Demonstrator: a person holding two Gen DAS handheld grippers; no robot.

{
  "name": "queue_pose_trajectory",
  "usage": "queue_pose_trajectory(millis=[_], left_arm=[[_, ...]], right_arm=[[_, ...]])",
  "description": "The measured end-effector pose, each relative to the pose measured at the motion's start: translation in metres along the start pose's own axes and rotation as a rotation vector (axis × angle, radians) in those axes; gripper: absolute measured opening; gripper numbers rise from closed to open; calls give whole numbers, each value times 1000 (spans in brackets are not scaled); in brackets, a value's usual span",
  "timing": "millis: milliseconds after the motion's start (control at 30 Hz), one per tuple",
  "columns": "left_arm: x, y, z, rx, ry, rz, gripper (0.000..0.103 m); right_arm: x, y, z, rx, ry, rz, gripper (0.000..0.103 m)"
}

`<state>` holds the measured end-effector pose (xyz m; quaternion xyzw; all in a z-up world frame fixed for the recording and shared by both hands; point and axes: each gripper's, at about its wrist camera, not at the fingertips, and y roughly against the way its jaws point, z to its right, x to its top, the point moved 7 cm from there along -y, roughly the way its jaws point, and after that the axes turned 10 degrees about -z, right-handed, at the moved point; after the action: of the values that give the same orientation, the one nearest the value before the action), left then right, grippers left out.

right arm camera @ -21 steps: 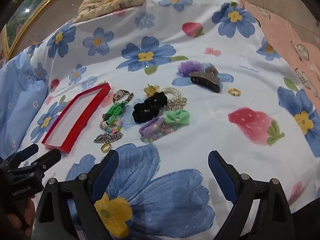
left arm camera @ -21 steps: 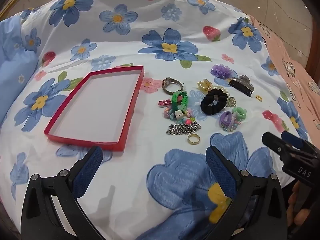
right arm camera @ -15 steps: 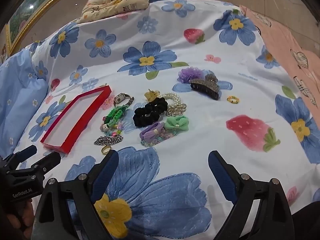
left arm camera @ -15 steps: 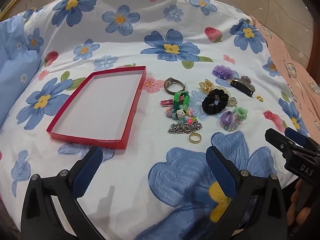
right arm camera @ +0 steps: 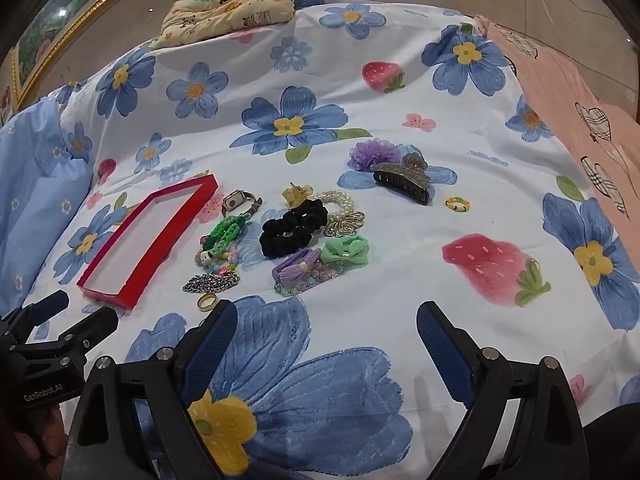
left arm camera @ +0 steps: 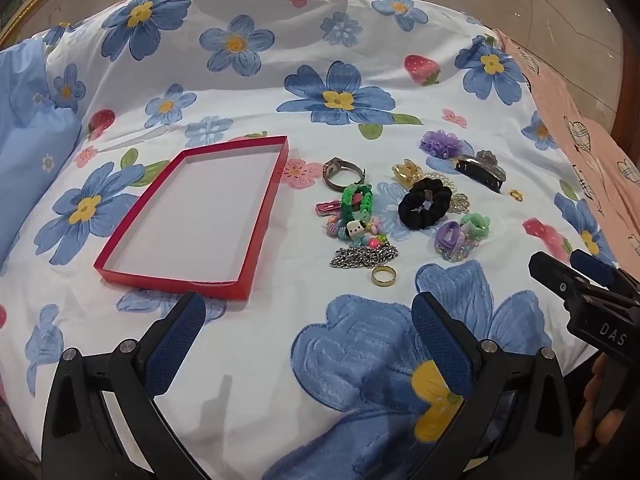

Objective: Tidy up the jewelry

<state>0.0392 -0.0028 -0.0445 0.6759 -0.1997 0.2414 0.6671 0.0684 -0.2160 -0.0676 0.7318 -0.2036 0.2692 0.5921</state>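
An empty red tray (left arm camera: 264, 208) (right arm camera: 182, 216) lies on the flowered bedsheet. To its right lies a cluster of jewelry: a watch (left arm camera: 340, 172), a green bracelet (left arm camera: 357, 200), a silver chain (left arm camera: 363, 257), a gold ring (left arm camera: 384, 276) (right arm camera: 207, 301), a black scrunchie (left arm camera: 425, 203) (right arm camera: 292, 228), a pearl bracelet (right arm camera: 336, 200), purple and green bows (right arm camera: 320, 260), a dark claw clip (right arm camera: 402, 178) and a small ring (right arm camera: 457, 203). My left gripper (left arm camera: 308, 320) is open and empty, near the tray's front. My right gripper (right arm camera: 326, 332) is open and empty, in front of the cluster.
A small patterned pillow (right arm camera: 228, 4) lies at the bed's far edge. A blue pillow (left arm camera: 28, 148) is at the left. A pink cloth (right arm camera: 568, 92) covers the right side. The floor shows beyond the bed.
Both grippers have drawn back or risen a little, so the tray and jewelry sit slightly lower in both views. Nothing was picked up.
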Motion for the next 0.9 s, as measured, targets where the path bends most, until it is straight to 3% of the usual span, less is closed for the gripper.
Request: queue_pose_trajectory(millis=[900], left_arm=[[1,0,0,1,2,3,103]], right_arm=[[2,5,0,9,8,6,93]])
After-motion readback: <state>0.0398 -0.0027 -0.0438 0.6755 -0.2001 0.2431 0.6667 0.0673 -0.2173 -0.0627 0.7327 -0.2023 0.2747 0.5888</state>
